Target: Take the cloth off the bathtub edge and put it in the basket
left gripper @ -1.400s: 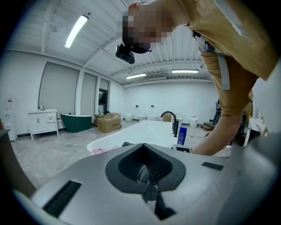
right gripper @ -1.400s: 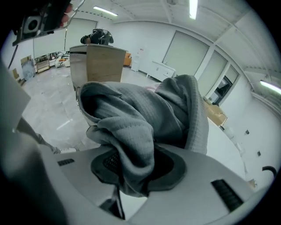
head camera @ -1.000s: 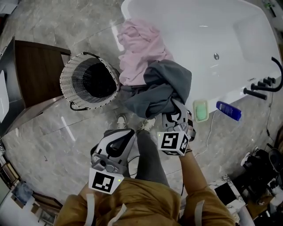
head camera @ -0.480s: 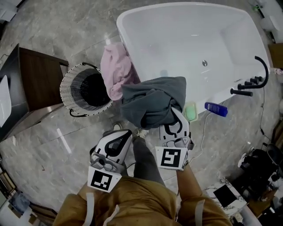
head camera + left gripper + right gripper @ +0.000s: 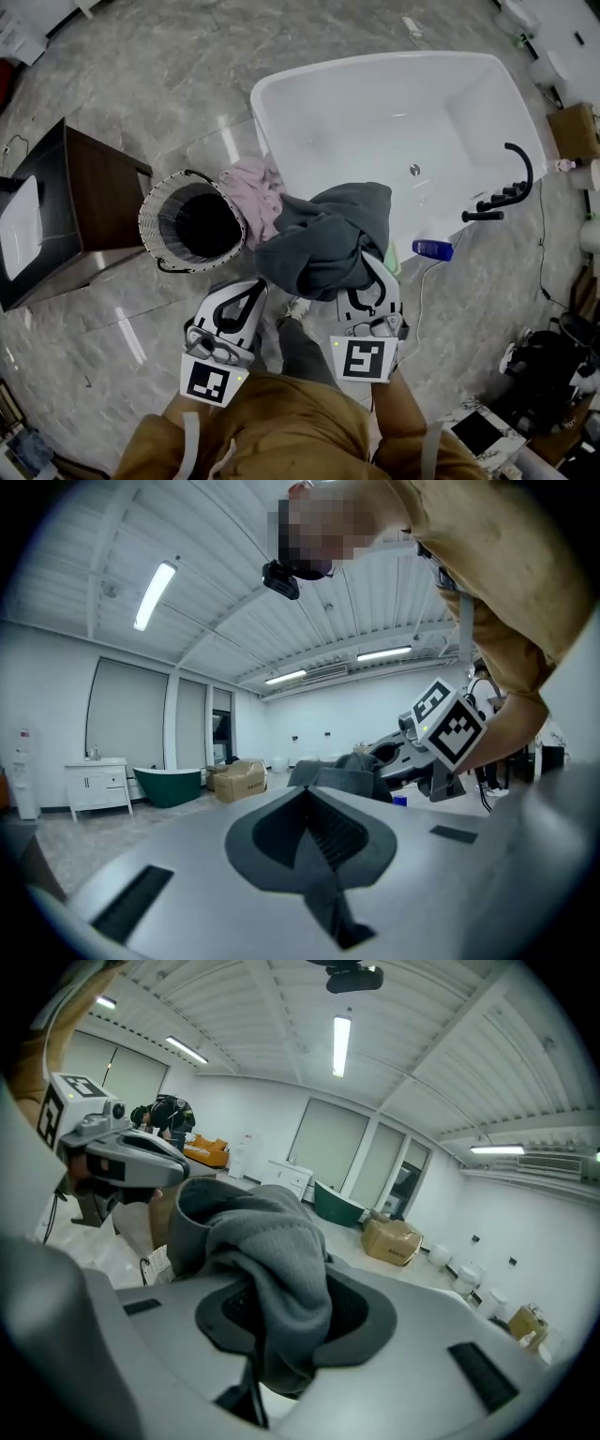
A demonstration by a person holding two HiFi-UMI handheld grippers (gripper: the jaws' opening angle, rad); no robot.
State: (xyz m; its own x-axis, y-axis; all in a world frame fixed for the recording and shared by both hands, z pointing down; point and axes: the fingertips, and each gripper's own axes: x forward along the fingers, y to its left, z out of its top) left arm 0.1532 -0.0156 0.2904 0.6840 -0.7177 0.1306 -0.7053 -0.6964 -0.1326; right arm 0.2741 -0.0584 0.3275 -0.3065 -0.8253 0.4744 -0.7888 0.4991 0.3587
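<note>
Grey cloth (image 5: 323, 239): bunched, clamped in right tongs (image 5: 281, 1326), held up beside bathtub (image 5: 281, 84) edge, near basket (image 5: 150, 211). Left tongs (image 5: 314, 841): closed, empty. Pink cloth (image 5: 251, 192): draped on bathtub edge beside basket.

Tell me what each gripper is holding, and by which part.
The right gripper holds the grey cloth, its jaws clamped on a bunched fold, with the rest heaped over its tips. The left gripper holds nothing; its jaws are together.
</note>
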